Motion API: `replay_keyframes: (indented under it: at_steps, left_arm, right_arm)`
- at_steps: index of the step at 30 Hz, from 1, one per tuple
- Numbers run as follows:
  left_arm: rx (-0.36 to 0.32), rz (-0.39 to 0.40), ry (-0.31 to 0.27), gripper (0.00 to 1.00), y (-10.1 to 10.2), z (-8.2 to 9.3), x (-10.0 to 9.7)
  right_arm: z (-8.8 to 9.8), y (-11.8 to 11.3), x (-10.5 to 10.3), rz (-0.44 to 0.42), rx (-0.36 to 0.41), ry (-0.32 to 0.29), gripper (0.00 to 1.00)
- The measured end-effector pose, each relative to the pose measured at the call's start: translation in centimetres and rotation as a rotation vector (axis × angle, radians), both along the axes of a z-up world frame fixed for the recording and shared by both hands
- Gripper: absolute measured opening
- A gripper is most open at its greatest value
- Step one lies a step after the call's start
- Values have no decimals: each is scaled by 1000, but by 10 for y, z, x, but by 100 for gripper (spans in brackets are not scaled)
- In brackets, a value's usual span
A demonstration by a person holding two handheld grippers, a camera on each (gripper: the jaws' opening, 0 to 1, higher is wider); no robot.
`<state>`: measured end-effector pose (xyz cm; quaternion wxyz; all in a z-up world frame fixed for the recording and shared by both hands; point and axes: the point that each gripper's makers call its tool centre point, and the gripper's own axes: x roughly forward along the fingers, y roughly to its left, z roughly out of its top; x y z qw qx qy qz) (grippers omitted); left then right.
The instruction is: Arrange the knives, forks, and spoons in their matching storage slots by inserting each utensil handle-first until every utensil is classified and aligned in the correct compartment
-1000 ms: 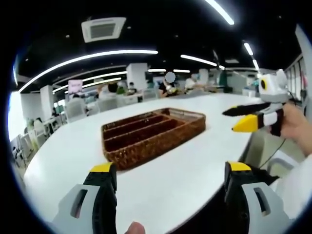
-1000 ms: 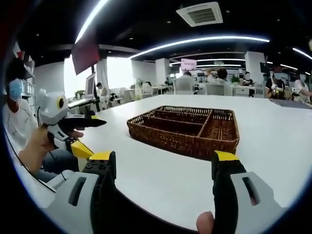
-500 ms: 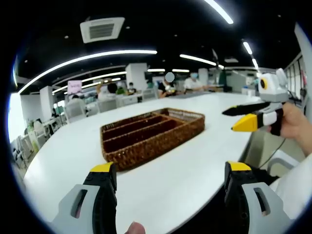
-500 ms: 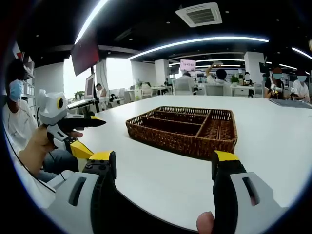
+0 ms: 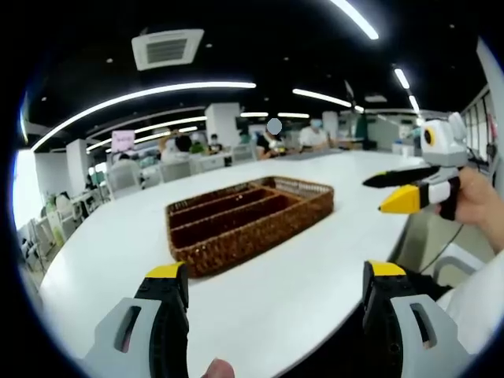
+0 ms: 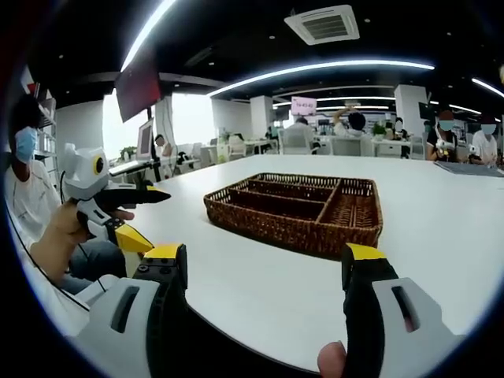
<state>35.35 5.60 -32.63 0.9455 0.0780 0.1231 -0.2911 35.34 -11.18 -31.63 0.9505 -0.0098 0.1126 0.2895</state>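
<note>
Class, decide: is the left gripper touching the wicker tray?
Apart. In the left gripper view, bare white table separates the left gripper from the wicker tray.

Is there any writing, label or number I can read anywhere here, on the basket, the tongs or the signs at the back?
Pink hanging sign in the background: it bears dark marks, too small and blurred to read.
Brown woven wicker tray with compartments: no text.
Grey, yellow-tipped left tongs and right tongs: no text visible.
White table: no text.
</note>
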Motion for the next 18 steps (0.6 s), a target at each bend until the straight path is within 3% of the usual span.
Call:
replay_keyframes:
  at_steps: [18]
  left_arm:
    - [6, -2, 6, 92, -1, -2, 1]
  right_arm:
    - [0, 0, 2, 2, -5, 6, 83]
